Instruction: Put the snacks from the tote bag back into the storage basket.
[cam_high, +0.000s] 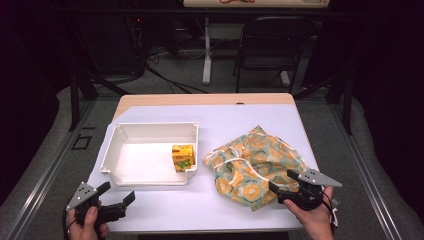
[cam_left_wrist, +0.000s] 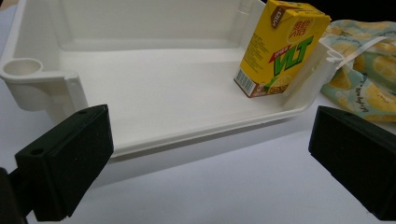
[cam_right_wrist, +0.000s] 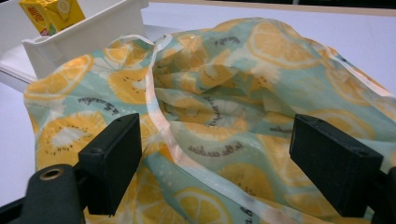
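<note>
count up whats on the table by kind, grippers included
white tray: 1
yellow drink carton, standing in the tray's corner: 1
lemon-print drawstring bag: 1
grippers: 2, the left gripper and the right gripper, both open
total: 5

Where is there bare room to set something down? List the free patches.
Free: most of the white tray's floor left of the yellow juice carton; the table strip behind the tray and the lemon-print bag; the front strip between the left tool and right tool. Crowded: the tray's near right corner and the gap toward the bag.
</note>
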